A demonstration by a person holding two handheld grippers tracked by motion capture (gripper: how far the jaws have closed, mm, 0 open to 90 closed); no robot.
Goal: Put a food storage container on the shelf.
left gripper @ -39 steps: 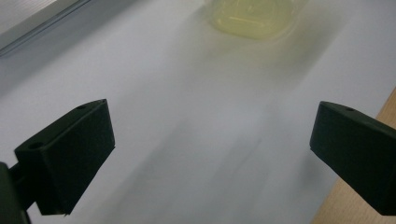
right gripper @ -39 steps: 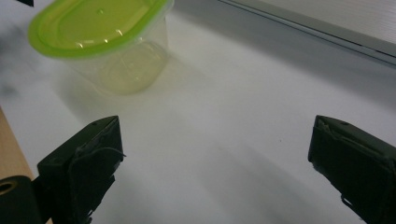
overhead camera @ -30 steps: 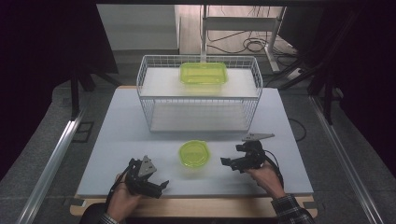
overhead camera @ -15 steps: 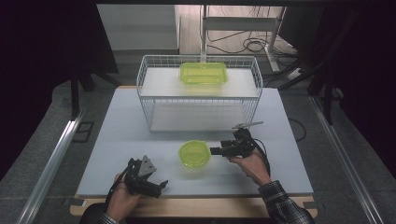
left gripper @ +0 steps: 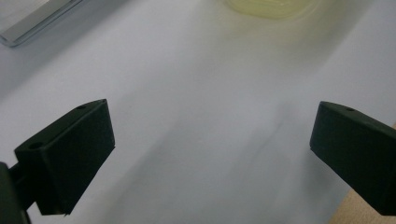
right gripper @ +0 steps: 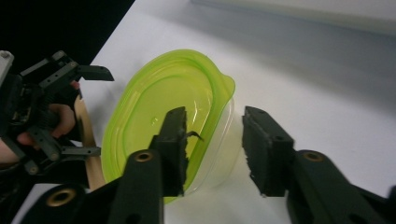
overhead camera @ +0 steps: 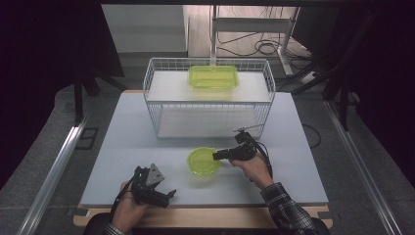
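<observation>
Lime-green and translucent, a small round lidded container (overhead camera: 203, 162) sits at the lower middle of the high view, on the pale table (overhead camera: 117, 147), in front of a white wire basket (overhead camera: 155, 115). The right gripper (overhead camera: 218, 155) comes at it from the right of the frame, held nearly level so the jaws can straddle the rim. In the right gripper view the container (right gripper: 159, 112) lies at centre: one black jaw sits over the green lid, the other outside the clear wall, rim between them. The jaws have just been closing, yet a gap shows beside the outer one, so the grip seems not yet made; the angle leaves this unsure.

A second green container (overhead camera: 213, 77), rectangular, rests on the basket's upper shelf near the top middle of the frame, which suggests where the round one is bound.

At lower left, the left gripper (overhead camera: 169, 193) waits low over the table, away from the work. In its own view its jaws stand wide apart around bare table (left gripper: 201, 140), with the container's edge (left gripper: 271, 7) blurred at the top.
</observation>
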